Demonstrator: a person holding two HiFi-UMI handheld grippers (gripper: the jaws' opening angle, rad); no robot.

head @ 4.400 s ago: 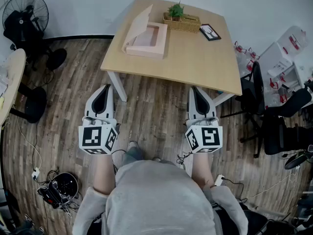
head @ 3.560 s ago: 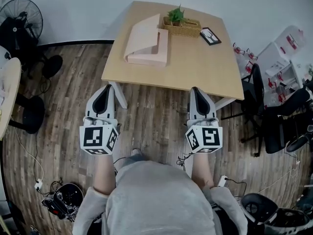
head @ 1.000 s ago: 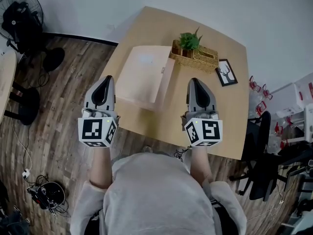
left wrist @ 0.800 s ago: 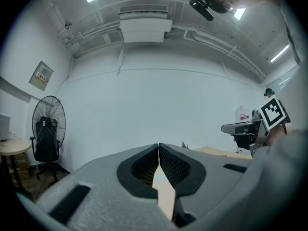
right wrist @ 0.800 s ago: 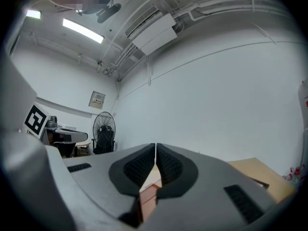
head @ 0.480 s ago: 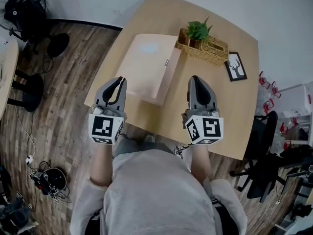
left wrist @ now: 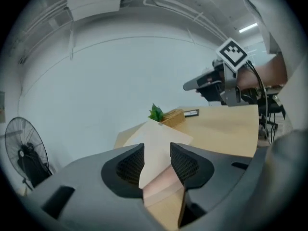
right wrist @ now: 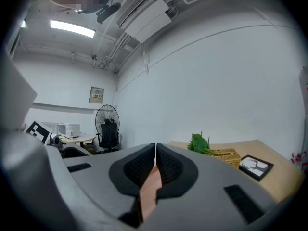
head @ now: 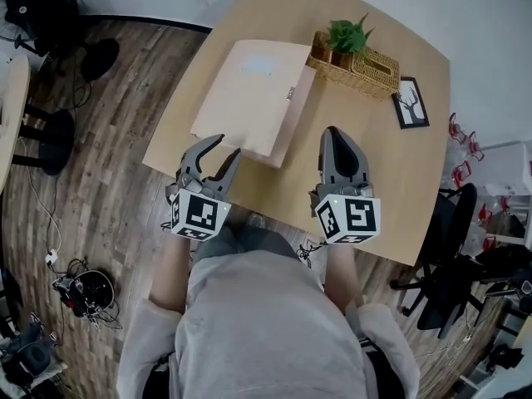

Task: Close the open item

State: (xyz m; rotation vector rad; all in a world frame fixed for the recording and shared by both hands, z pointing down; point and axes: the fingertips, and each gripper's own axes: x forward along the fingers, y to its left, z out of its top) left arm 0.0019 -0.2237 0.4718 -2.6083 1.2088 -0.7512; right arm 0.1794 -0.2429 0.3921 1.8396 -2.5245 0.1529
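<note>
A pale pink box [head: 249,90] lies on the wooden table [head: 391,181] with its lid raised and tilted over the base. My left gripper [head: 218,150] hovers at the table's near edge, just short of the box's near left corner. Its jaws are opening and nothing is pressed between them. In the left gripper view the box [left wrist: 161,141] shows beyond the gap between the left gripper's [left wrist: 157,154] fingers. My right gripper [head: 334,133] is shut and empty, over the table right of the box. In the right gripper view a strip of the box [right wrist: 149,191] shows below the right gripper's [right wrist: 155,159] shut tips.
A wicker basket with a green plant [head: 353,55] stands at the table's far side, and a black picture frame [head: 413,102] lies to its right. A fan [head: 33,7] stands on the floor at far left, office chairs [head: 465,248] at right, cables [head: 79,293] at lower left.
The view has closed in on the table. My left gripper has moved right toward the box's near corner and its jaws have opened. The right gripper stays shut.
</note>
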